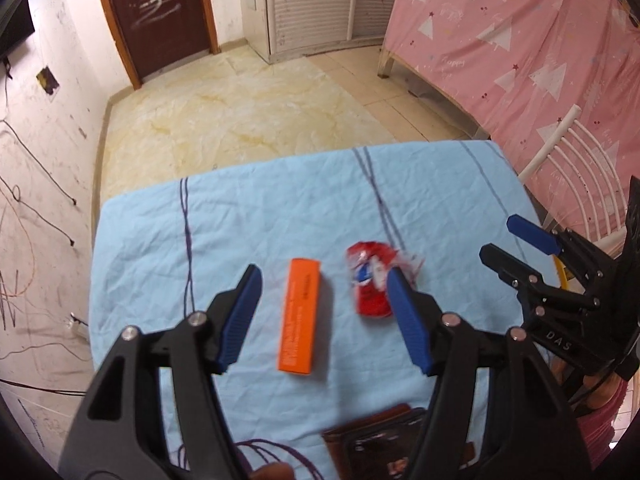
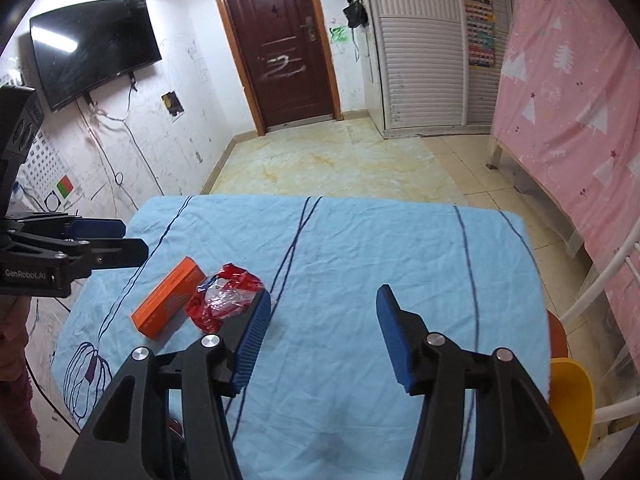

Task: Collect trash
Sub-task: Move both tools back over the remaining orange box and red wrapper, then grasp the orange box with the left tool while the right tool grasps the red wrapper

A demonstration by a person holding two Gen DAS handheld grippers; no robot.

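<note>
Currently the left gripper point(image 1: 324, 312) is held open above the blue cloth point(image 1: 280, 208), with the orange box point(image 1: 299, 316) seen between its fingers and the red wrapper point(image 1: 370, 280) beside its right finger. The right gripper point(image 2: 322, 336) is likewise spread open and empty, the wrapper lying just beyond its left finger.

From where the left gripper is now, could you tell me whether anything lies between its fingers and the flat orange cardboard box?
Nothing visible does. The left gripper is open above the flat orange cardboard box, which lies alone on the blue cloth; the crumpled red wrapper sits apart beside it.
</note>
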